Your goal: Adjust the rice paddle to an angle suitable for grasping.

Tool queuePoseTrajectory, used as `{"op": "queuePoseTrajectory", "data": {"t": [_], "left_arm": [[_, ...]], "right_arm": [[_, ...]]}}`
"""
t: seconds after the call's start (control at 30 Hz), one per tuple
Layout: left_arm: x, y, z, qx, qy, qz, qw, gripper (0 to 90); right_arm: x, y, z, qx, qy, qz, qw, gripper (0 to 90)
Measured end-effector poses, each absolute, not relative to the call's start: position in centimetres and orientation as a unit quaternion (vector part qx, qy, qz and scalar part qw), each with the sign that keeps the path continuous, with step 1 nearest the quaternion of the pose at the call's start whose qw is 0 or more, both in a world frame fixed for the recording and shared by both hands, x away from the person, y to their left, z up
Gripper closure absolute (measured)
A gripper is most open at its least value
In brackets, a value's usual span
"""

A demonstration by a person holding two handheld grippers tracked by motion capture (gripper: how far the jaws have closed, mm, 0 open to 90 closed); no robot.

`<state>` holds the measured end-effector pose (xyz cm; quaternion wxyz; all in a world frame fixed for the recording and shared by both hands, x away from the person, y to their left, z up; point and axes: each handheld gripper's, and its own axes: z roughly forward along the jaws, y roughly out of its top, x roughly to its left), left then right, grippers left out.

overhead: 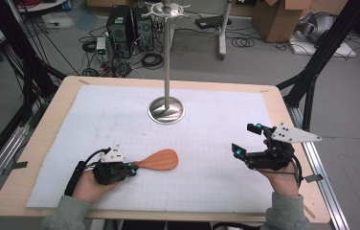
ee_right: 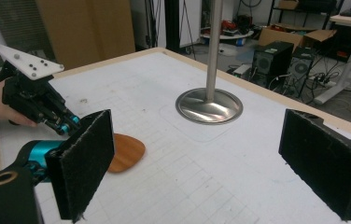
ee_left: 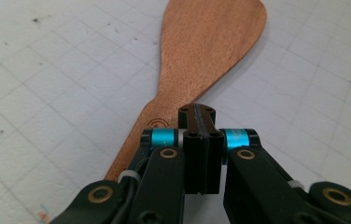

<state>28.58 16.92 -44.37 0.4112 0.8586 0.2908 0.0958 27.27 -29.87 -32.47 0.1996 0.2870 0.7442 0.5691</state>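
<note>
A wooden spatula [overhead: 161, 160] lies flat on the white grid mat [overhead: 120, 120], blade to the right. My left gripper [overhead: 131, 168] rests at its handle end, jaws shut. In the left gripper view the pads [ee_left: 197, 122] are pressed together just over the spatula's neck [ee_left: 173, 100], and I see nothing between them. My right gripper [overhead: 245, 140] hovers at the right of the mat with its jaws wide open and empty. In the right gripper view its fingertips [ee_right: 82, 163] frame the mat, with the left gripper [ee_right: 66, 122] and the spatula blade [ee_right: 127, 151] beyond.
A metal stand with a round base [overhead: 166, 110] and a tall pole rises at the mat's far middle, with hooks at its top [overhead: 168, 8]. The wooden table edge [overhead: 49, 124] borders the mat. Computers, cables and boxes lie on the floor behind.
</note>
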Motion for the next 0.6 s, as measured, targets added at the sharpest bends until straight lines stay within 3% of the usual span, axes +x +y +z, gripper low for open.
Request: {"op": "queuePoseTrajectory", "data": {"t": [0.6], "left_arm": [[30.7, 17.9, -44.5, 0.841, 0.329, 0.121, 0.413, 89.6]], "right_arm": [[26.7, -30.2, -32.7, 0.293, 0.748, 0.562, 0.2, 9.4]]}}
